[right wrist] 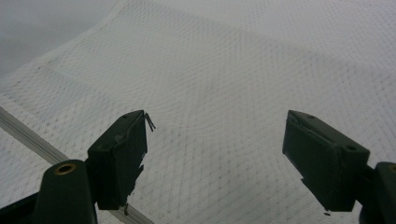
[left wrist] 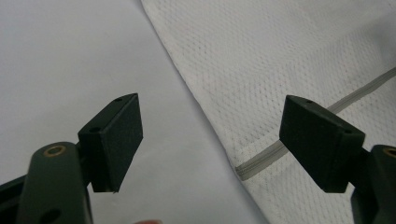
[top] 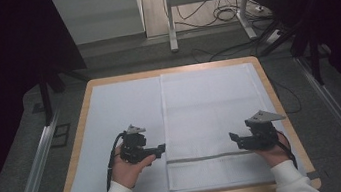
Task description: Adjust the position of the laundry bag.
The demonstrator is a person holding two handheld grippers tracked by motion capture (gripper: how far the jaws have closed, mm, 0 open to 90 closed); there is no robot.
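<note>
Towel (top: 212,120) lies flat on the right half of the table (top: 80,134), grey stripe (top: 212,156) near the person; left gripper (top: 160,149) and right gripper (top: 234,137) flank it, jaws wide, seemingly poised to grasp its edges.

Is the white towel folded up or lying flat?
Lying flat. The white towel is spread smooth on the table, its grey stripe straight. Both tongs, left and right, are open.

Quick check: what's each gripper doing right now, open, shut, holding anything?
Left gripper: open, empty, at the left edge of the white towel.
Right gripper: open, empty, over the towel.
</note>
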